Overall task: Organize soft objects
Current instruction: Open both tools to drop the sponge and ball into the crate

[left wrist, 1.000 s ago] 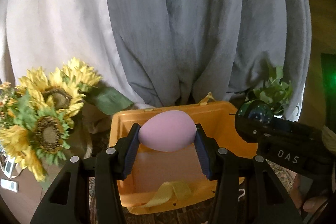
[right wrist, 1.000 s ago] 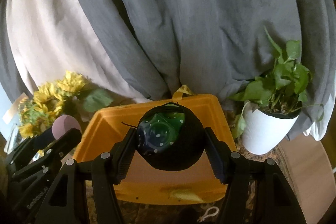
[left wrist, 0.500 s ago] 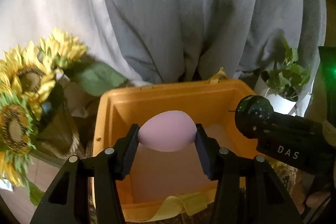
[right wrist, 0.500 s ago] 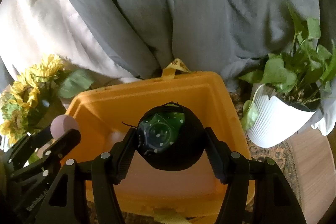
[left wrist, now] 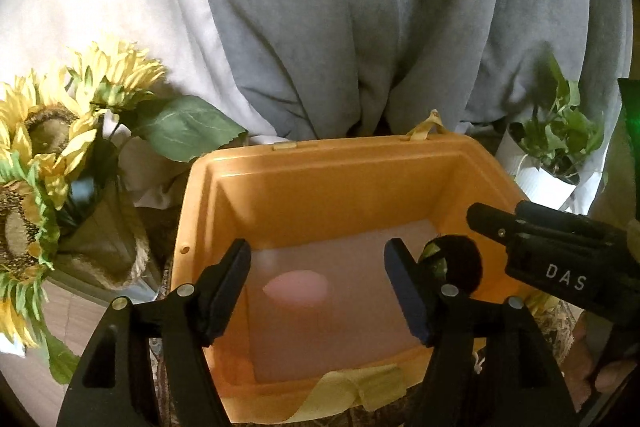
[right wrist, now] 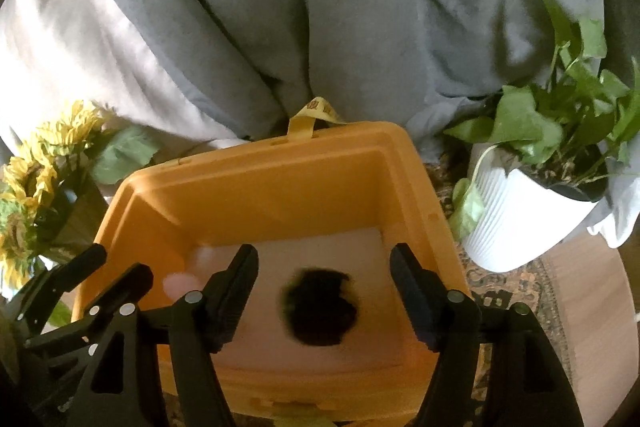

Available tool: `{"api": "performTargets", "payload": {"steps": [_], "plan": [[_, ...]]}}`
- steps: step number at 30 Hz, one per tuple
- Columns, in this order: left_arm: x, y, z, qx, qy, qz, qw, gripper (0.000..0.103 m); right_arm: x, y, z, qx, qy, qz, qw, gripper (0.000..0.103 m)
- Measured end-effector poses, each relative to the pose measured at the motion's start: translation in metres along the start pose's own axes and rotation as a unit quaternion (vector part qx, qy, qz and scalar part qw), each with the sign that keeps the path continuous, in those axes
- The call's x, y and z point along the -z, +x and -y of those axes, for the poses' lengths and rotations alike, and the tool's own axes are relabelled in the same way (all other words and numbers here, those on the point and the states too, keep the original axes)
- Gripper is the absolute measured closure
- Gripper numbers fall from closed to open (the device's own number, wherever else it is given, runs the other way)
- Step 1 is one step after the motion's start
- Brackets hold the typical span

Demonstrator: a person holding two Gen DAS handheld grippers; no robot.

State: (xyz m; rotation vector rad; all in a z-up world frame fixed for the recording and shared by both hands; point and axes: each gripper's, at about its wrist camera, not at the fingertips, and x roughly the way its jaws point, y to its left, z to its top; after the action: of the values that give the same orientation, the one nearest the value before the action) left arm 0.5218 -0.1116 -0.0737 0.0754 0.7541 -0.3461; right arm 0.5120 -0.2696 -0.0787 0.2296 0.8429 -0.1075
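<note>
An orange bin [left wrist: 332, 163] [right wrist: 280, 163] stands open below both grippers. My left gripper [left wrist: 318, 279] is open and empty over the bin; a pink egg-shaped soft object [left wrist: 297, 289] is blurred inside the bin beneath it, and shows faintly in the right wrist view [right wrist: 180, 283]. My right gripper [right wrist: 324, 291] is open and empty; a black and green soft ball [right wrist: 320, 311] is blurred inside the bin beneath it. The ball also shows in the left wrist view [left wrist: 456, 265], below the right gripper's body [left wrist: 560, 259].
Artificial sunflowers [left wrist: 48, 155] [right wrist: 36, 179] stand left of the bin. A white pot with a green plant [right wrist: 528, 215] [left wrist: 552, 155] stands to its right. Grey and white draped cloth [left wrist: 360, 27] hangs behind. A patterned rug [right wrist: 508, 287] lies under the pot.
Both grippers moved forward over the bin and opened. The pink object and the black and green ball left the jaws and are now inside the bin.
</note>
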Motion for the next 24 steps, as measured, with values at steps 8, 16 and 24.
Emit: {"api": "performTargets", "payload": {"steps": [8, 16, 24], "plan": [[-0.001, -0.028, -0.001, -0.012, -0.001, 0.029, 0.9995, 0.033, 0.0, -0.025, -0.001, 0.025, -0.003, 0.034, 0.999, 0.034], [0.005, -0.074, 0.003, -0.026, 0.0, 0.074, 0.9969, 0.028, 0.009, -0.065, -0.005, 0.029, 0.002, 0.069, 0.997, 0.034], [0.021, -0.117, 0.01, -0.035, -0.003, 0.101, 0.9942, 0.025, 0.026, -0.104, -0.007, 0.034, 0.005, 0.098, 0.995, 0.031]]}}
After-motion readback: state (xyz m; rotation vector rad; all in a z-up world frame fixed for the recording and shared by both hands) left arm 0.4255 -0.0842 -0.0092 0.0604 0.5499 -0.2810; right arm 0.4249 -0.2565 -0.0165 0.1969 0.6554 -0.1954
